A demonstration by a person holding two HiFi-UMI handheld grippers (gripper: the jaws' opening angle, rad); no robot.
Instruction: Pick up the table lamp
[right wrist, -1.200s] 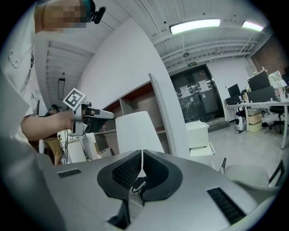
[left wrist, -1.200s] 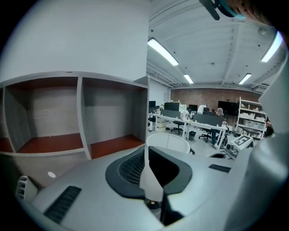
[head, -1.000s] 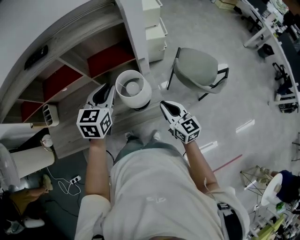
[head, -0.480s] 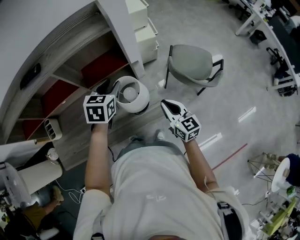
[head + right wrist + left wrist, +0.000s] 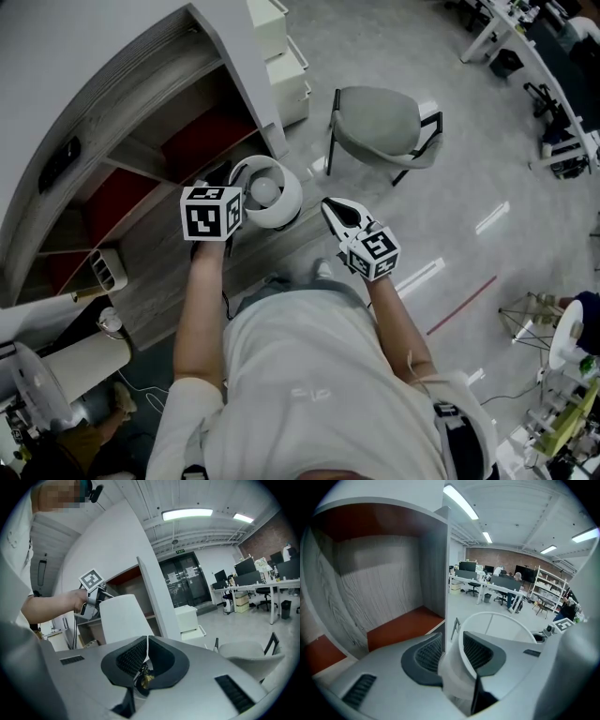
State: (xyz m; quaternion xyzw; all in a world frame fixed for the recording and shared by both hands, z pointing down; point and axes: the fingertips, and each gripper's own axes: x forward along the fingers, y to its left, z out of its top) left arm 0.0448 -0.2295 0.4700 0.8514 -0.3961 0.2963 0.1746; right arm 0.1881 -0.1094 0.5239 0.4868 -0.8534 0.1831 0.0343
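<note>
– Calling it live: my left tool (image 5: 451, 641) straddles the rim of the table lamp (image 5: 269, 192), with one jaw inside the white shade and one outside.
– Gripping it?
– Not pressing. The jaws stand wide, though they've just been closing a touch with the shade wall between them. The lamp is upright on the wood-grain counter (image 5: 150, 291), by the shelf unit.
– And the right?
– My right tool (image 5: 146, 641) is clenched on nothing, near the shade but not touching it.
</note>
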